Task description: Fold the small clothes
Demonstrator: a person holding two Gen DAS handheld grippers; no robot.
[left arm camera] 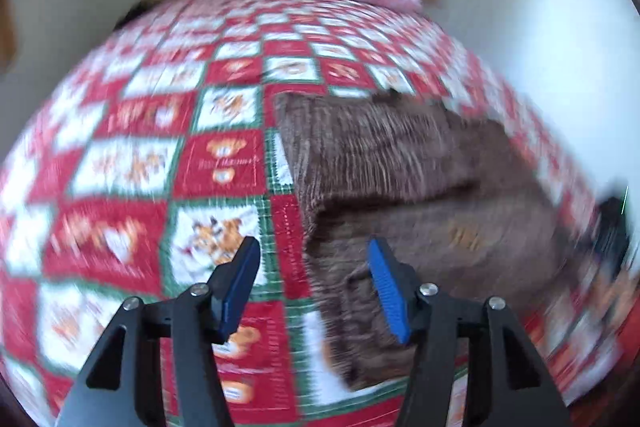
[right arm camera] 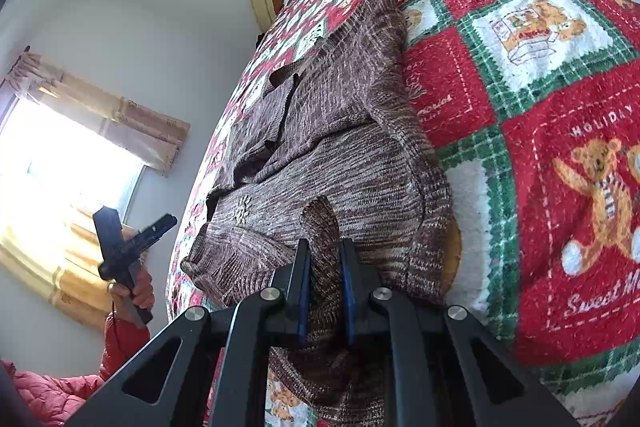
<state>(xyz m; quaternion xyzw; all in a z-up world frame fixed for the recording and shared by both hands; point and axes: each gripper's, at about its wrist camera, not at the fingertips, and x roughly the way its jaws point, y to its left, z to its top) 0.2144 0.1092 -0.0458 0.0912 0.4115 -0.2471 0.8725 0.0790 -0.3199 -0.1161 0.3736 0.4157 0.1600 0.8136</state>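
Across the bed's teddy-bear quilt (right arm camera: pixel 560 187) lies the brown knitted sweater (right arm camera: pixel 340 155), partly folded, with its body spread flat along the side of the bed nearest the window wall and a bunch of its knit drawn up towards my right claw (right arm camera: pixel 325 291). That claw is clamped tight on this bunch, the blue pads pinching the fabric between them, so the sweater's near part hangs from the grip while the rest rests on the quilt. My left claw (left arm camera: pixel 314 291) hangs above the bed with its jaws spread wide and nothing between them; the sweater's near left edge sits just under and beside its right pad, the quilt under its left one, though that view is smeared by motion blur. From the right wrist view I can also see the left hand (right arm camera: pixel 138 287) holding its tool well off the bed's edge, in front of the curtained window (right arm camera: pixel 100 131). To do this fold well, I judge I should carry the pinched knit over the flat body in one low, even sweep, keep the edges lined up, and pin the opposite side with the free claw so nothing drags or bunches.
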